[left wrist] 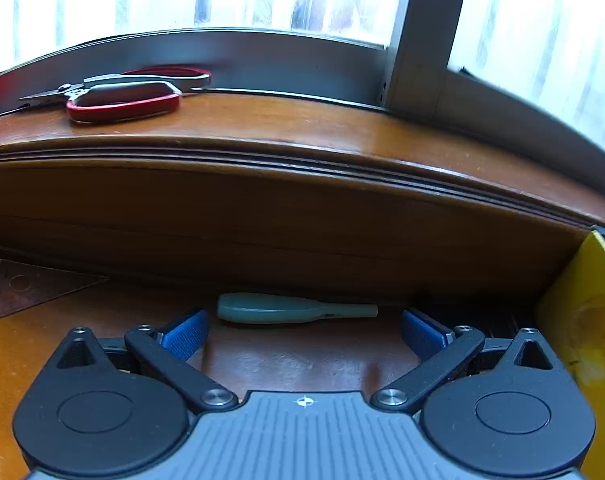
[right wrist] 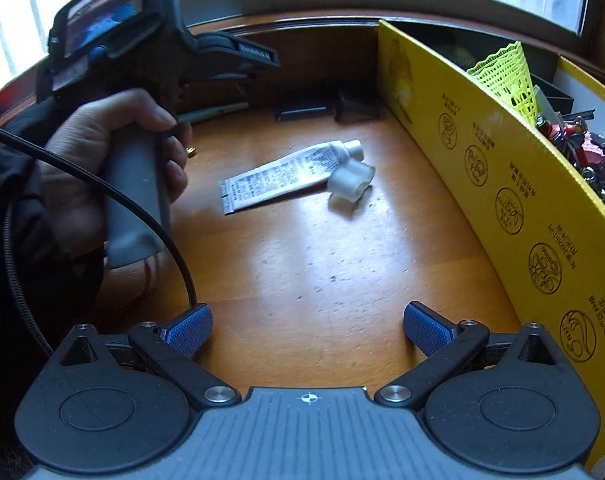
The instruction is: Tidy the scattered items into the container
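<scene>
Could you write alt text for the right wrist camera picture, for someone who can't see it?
The open right gripper hovers over a wooden table, facing a white tube lying beside a loose white cap. A yellow cardboard box stands to the right; a hand holds the left gripper's handle.

The left gripper [left wrist: 304,330] is held open above the wooden desk [left wrist: 286,364]. A pale green tool [left wrist: 290,309] is seen just beyond its blue fingertips [left wrist: 186,334]. Red-handled scissors [left wrist: 122,94] are laid on the window ledge [left wrist: 302,128].

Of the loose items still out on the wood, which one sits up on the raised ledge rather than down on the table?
The red-handled scissors: they lie on the window ledge. The pale green tool and white tube lie down on the table.
</scene>
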`<state>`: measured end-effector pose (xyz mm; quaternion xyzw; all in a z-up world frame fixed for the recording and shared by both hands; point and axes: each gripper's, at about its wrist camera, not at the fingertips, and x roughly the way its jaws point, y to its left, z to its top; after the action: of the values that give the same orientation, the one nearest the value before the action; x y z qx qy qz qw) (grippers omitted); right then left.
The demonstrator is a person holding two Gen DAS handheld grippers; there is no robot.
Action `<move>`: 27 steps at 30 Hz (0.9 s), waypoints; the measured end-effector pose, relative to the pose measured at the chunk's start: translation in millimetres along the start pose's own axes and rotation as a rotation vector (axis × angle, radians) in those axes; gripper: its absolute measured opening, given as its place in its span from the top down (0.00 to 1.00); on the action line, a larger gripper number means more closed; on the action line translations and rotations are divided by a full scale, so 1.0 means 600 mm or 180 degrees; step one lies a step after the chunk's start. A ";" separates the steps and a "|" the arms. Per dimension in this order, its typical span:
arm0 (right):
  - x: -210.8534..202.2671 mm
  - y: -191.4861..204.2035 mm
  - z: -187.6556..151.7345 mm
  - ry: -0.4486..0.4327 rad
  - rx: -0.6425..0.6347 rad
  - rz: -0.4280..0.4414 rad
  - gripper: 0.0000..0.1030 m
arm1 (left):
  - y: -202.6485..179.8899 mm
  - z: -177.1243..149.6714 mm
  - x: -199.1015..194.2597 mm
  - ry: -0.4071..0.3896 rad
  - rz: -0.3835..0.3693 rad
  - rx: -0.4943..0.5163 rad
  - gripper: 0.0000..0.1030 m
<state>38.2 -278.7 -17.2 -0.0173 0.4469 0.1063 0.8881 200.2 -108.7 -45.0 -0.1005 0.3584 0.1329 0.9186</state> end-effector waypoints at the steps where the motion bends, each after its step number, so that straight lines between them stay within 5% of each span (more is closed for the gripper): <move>1: 0.001 -0.003 0.000 -0.0012 -0.0023 -0.0011 0.00 | -0.005 0.000 0.007 0.0007 0.0009 0.0001 0.00; 12: 0.014 -0.016 0.011 -0.0102 -0.0181 -0.0073 0.00 | -0.029 0.019 0.057 -0.0003 0.0242 0.0193 0.00; 19: 0.015 -0.014 0.010 -0.0143 -0.0166 -0.0081 0.00 | -0.043 0.020 0.070 -0.0261 0.0391 0.0786 0.00; 27: 0.010 -0.014 0.008 -0.0148 -0.0169 -0.0091 0.00 | -0.028 0.041 0.092 -0.0205 0.0255 0.0861 0.00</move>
<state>47.3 -285.0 -19.8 -0.0448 0.4228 0.1057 0.8989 259.9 -108.5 -63.6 0.0429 0.3471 0.1231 0.9287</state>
